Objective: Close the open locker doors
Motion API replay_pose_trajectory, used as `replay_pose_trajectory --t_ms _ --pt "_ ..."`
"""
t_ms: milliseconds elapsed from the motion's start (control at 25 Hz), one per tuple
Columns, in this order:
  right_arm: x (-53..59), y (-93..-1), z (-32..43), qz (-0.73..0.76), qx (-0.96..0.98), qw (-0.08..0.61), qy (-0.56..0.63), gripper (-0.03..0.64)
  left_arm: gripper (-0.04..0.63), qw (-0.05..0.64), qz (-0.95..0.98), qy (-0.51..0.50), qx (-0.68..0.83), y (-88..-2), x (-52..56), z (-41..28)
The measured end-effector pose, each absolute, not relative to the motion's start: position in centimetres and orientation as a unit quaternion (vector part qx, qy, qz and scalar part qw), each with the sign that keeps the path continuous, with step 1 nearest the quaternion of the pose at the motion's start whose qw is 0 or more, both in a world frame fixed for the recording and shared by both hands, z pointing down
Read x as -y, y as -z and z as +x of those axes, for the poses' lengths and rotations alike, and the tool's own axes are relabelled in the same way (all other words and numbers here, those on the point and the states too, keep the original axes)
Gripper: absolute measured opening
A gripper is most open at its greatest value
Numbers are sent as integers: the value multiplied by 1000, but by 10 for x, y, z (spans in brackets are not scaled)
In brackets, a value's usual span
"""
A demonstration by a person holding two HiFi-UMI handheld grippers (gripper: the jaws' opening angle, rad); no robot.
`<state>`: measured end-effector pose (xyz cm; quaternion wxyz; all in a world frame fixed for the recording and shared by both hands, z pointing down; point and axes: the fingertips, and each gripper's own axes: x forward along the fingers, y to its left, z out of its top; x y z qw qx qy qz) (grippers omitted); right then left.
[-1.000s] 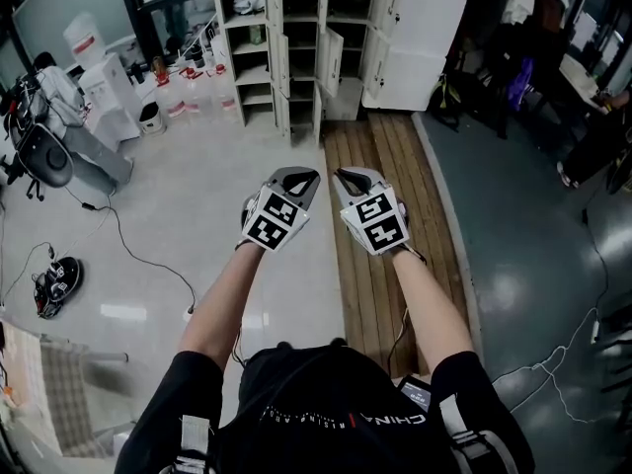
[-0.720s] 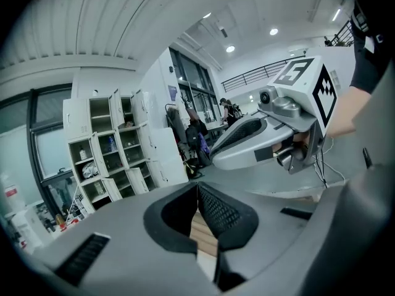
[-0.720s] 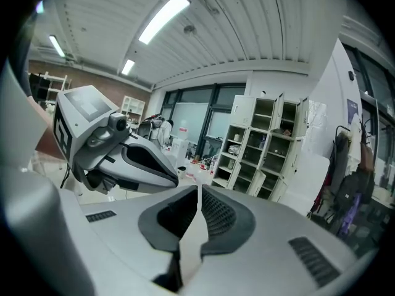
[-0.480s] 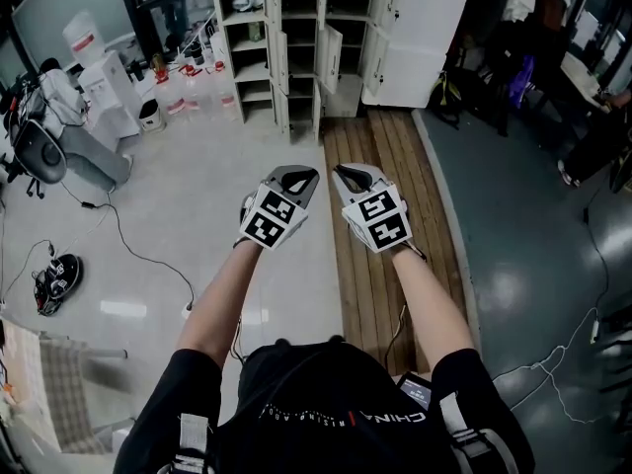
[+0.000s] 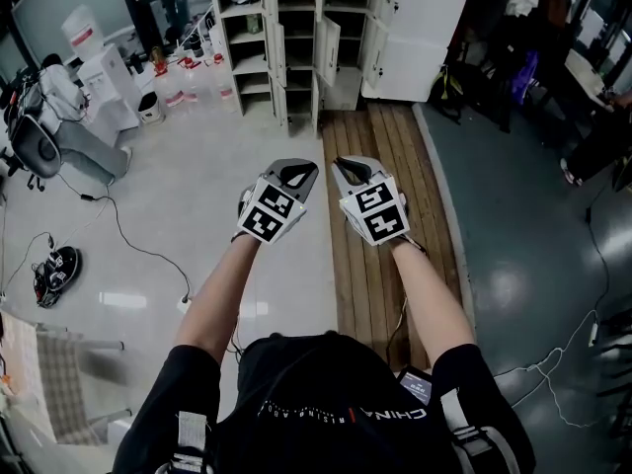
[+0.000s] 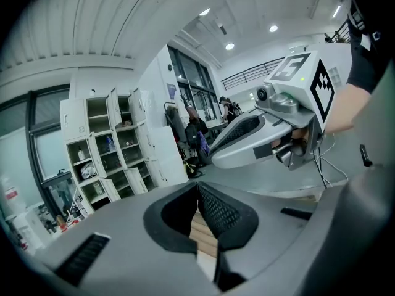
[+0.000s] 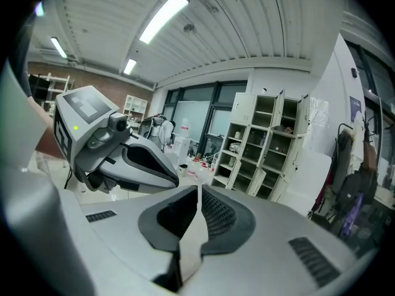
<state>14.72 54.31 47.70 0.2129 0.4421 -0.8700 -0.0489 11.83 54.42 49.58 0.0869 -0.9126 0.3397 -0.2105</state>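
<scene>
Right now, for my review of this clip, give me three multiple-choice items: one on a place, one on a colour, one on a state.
1. Where are the lockers from the person?
A. behind
B. ahead
C. at the feet

2. What colour is the plank strip?
A. green
B. red
C. brown

3. How are the left hand-held gripper and right hand-held gripper?
A. shut, empty
B. wide open
C. clamped on a door

Key: 1 B, they stand at the head view's top; 2 C, brown wood shows; 3 A, the pads meet with nothing between.
</scene>
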Motion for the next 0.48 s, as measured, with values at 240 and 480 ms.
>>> replay_pose_trajectory --t_ms 240,480 --pt "-536 -479 172 438 873 207 47 46 20 89 -906 215 -354 -498 -540 136" --pt "-532 -488 185 432 876 209 40 46 21 85 -902 218 -363 -503 -537 145"
